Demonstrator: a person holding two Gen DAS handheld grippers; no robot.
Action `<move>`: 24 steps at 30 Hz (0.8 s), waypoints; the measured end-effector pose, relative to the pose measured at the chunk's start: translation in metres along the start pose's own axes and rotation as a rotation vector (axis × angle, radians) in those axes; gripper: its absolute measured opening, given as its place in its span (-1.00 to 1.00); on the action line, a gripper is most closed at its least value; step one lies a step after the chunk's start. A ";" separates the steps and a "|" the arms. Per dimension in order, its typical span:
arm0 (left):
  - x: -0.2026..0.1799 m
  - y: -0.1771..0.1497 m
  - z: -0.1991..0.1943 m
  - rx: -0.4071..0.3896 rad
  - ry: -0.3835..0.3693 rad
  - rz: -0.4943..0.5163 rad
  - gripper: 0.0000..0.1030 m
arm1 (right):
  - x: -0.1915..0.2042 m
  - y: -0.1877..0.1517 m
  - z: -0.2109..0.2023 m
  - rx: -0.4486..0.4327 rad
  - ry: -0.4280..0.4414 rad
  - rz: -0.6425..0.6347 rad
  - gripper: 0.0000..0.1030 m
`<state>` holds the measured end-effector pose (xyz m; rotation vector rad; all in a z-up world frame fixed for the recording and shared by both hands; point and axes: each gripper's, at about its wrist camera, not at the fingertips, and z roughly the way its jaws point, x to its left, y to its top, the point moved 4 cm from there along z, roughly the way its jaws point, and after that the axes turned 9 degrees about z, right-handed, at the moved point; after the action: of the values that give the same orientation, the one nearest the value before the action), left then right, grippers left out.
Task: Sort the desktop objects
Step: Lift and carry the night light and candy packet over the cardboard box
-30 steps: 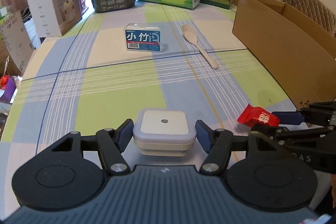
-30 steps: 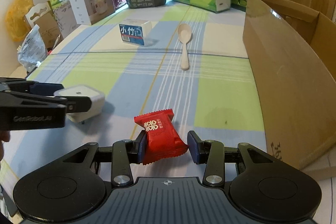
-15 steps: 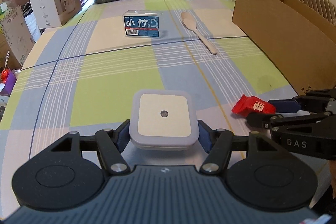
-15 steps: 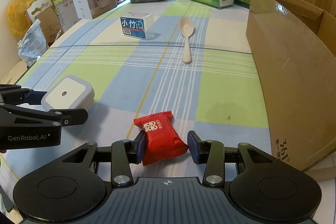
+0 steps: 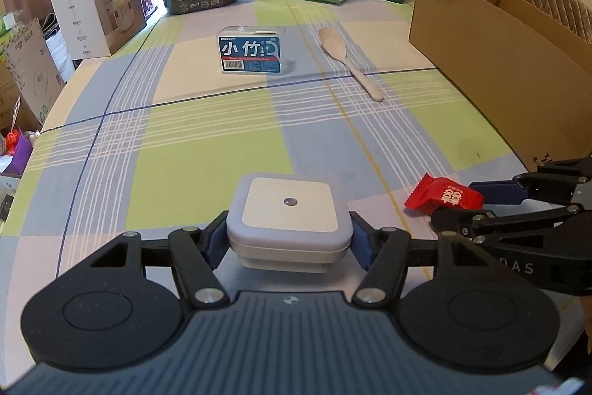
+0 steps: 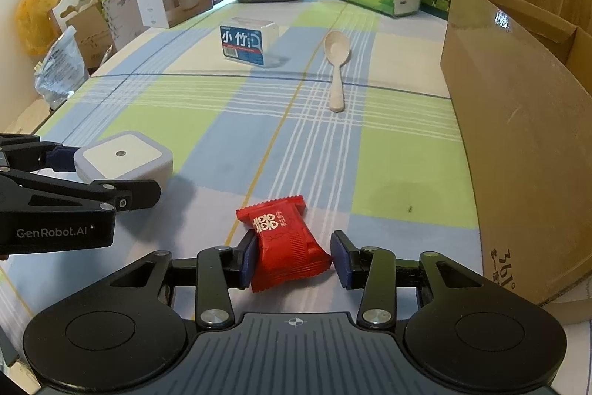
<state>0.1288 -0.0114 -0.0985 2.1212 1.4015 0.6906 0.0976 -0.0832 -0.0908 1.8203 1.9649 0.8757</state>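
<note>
Near the front edge of the checked tablecloth (image 5: 207, 151), the left gripper (image 5: 288, 239) clamps a rounded white square device (image 5: 288, 210) with smooth plastic sides; its blue pads press both flanks. Only the right wrist view shows the right gripper (image 6: 292, 260) closely — its left pad touches the crinkled red candy packet (image 6: 285, 243), while a slight gap shows at the right pad, so a firm grip cannot be confirmed. Farther off lie a pale spoon (image 6: 336, 69) and a blue-labelled box (image 6: 246, 41), beside an open cardboard carton (image 5: 510, 62).
</note>
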 end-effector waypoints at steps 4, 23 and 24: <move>-0.001 0.000 -0.002 -0.009 0.000 -0.002 0.17 | -0.001 0.003 -0.003 -0.023 -0.007 0.008 -0.25; -0.015 0.016 -0.033 -0.060 0.005 -0.022 0.17 | -0.009 0.023 -0.060 -0.142 0.000 0.095 -0.26; -0.017 0.017 -0.038 -0.064 0.004 -0.025 0.17 | -0.009 0.024 -0.066 -0.150 0.003 0.096 -0.26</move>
<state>0.1096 -0.0281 -0.0619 2.0512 1.3876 0.7212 0.0771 -0.1063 -0.0267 1.8403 1.7741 1.0257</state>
